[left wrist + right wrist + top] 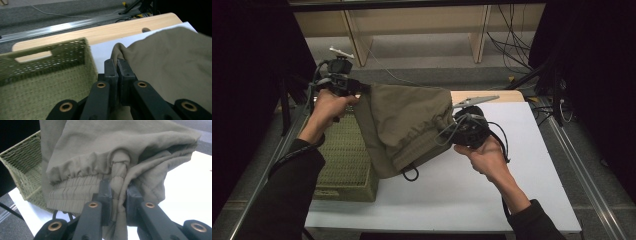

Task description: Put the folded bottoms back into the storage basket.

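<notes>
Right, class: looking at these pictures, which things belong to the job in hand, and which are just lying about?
Part of the job:
- olive garment, held up between both grippers
- left gripper, shut on one edge
- right gripper, shut on the gathered waistband
- green woven basket, beside the garment

Just lying about:
- cables on the floor beyond the table
- wooden shelf legs

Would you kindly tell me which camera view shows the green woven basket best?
The high view: the basket sits whole at the table's left, partly under the olive garment. The left gripper view shows one wall with its handle slot; the right gripper view shows a corner.
</notes>
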